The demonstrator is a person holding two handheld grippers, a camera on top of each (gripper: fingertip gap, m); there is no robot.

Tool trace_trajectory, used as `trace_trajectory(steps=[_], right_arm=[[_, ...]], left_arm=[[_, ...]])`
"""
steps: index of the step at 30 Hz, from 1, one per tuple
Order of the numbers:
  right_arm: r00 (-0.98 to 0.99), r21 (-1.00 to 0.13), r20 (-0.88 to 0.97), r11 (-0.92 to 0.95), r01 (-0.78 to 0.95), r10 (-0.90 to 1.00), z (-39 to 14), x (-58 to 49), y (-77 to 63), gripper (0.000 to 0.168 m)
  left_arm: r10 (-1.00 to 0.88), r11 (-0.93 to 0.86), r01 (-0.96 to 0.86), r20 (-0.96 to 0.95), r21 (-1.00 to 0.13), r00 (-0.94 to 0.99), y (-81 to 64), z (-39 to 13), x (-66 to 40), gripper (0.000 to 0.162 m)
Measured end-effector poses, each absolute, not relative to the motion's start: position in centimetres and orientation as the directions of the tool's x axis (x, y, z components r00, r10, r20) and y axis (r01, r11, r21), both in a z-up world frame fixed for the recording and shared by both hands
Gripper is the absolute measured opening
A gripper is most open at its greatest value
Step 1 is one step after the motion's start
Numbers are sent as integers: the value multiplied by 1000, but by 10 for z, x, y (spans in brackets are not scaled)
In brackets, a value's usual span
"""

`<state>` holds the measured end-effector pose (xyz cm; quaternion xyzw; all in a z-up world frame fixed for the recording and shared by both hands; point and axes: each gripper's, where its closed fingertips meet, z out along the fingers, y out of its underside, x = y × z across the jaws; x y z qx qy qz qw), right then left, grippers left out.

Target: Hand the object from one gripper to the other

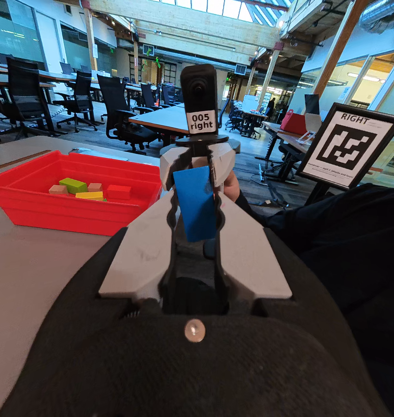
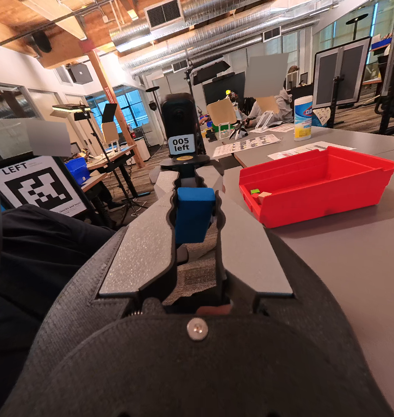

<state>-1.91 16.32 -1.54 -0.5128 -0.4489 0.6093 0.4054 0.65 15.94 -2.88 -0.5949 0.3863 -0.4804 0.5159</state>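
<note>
A blue block (image 1: 196,203) stands nearly upright and a little tilted in the air between the two grippers, which face each other tip to tip. My left gripper (image 1: 196,194) has both fingers against the block's sides. In the right wrist view my right gripper (image 2: 195,193) is closed on the same blue block (image 2: 192,216), which fills the gap between its fingers. The right gripper (image 1: 192,180) shows beyond the block in the left wrist view. The left gripper (image 2: 187,180) shows beyond it in the right wrist view.
A red bin (image 1: 78,216) with several coloured blocks (image 1: 73,185) sits on the grey table (image 1: 33,270), to the left in the left wrist view and as the bin (image 2: 315,203) to the right in the right wrist view. Framed marker signs (image 1: 347,144) (image 2: 40,185) stand beside the table. A wipes canister (image 2: 303,117) stands farther back. Only a small space, under 4 cm, lies between the two pairs of fingers.
</note>
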Motion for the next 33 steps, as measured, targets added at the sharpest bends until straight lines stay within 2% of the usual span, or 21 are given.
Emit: trace_trajectory(steps=[12, 33], right_arm=[[-112, -968, -249, -251, -9, 962, -21, -21, 167, 30], [-82, -969, -244, -246, -17, 966, -22, -20, 173, 31]], left_arm=[[-945, -266, 35, 268, -963, 186, 162, -39, 8, 29], [-935, -321, -28, 312, -947, 168, 165, -59, 19, 31]])
